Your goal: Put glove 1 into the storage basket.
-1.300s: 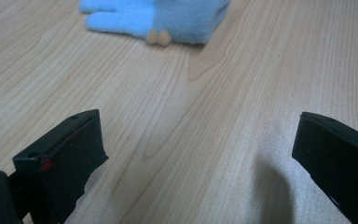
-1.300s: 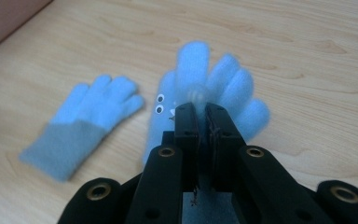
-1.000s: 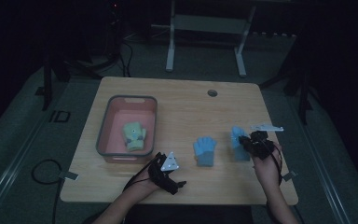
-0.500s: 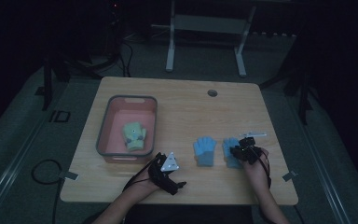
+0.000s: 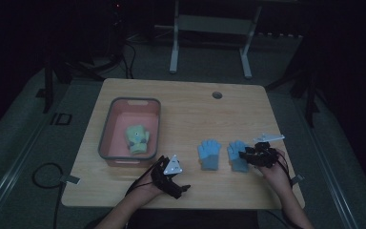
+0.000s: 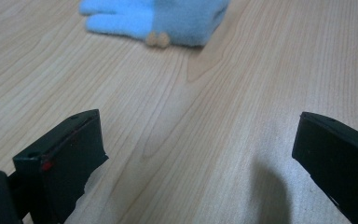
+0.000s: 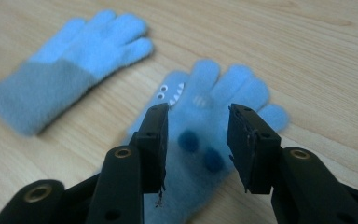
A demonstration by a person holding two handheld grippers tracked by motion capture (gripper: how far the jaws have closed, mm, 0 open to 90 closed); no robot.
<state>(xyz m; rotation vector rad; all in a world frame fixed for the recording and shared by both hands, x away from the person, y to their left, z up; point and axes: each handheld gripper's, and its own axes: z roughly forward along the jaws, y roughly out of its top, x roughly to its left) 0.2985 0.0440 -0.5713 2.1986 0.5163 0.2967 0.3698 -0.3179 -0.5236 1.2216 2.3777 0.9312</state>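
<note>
Two blue gloves lie side by side on the wooden table. The plain left glove (image 5: pixel 208 153) (image 7: pixel 65 70) (image 6: pixel 168 18) lies flat. My right gripper (image 5: pixel 242 155) (image 7: pixel 197 126) hovers over the right glove (image 5: pixel 236 149) (image 7: pixel 214 88), which has eyes, teeth and dark dots. Its jaws have just been opening and stand apart above the palm, not pressing on it. My left gripper (image 5: pixel 180 185) (image 6: pixel 198 154) rests near the front edge, wide open on bare wood, short of the left glove. A green glove (image 5: pixel 137 138) lies in the pink tray (image 5: pixel 106 143).
The tray stands at the table's left. A round cable hole (image 5: pixel 217 95) is near the far edge. A metal stand (image 5: pixel 209 28) is on the floor behind the table, and a cable (image 5: pixel 43 174) loops on the floor at left.
My right gripper came down and to the left with the right blue glove. The glove now lies flat beside the other one, and the jaws have parted off it. My left hand stayed put.
</note>
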